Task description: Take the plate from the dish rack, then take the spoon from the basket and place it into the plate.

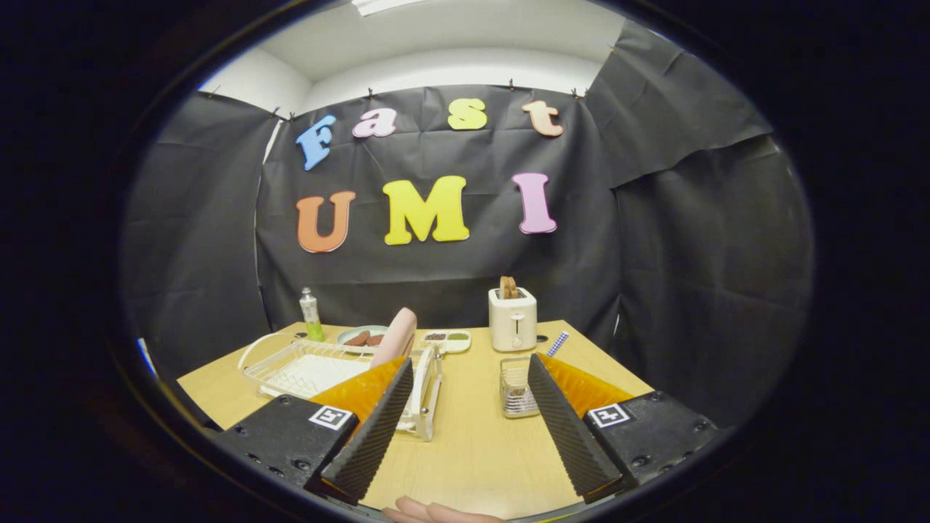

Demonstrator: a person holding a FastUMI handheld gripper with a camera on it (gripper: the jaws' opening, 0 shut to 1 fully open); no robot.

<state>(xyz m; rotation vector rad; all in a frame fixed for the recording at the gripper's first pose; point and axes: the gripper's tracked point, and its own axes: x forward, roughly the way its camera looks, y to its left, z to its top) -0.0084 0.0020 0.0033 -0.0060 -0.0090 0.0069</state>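
Fingertips of a person's hand peek in at the nearest edge of the wooden desk. Above them the jaws stand wide apart with nothing between them but bare desk. Just ahead of the left finger sits the white dish rack, with the pink plate standing on edge in its right end. Just ahead of the right finger is the small clear basket; I cannot make out the spoon inside it. Beyond these lie a plate of brown pieces, a small tray, a green bottle and a white toaster holding toast, near the booth's wall.
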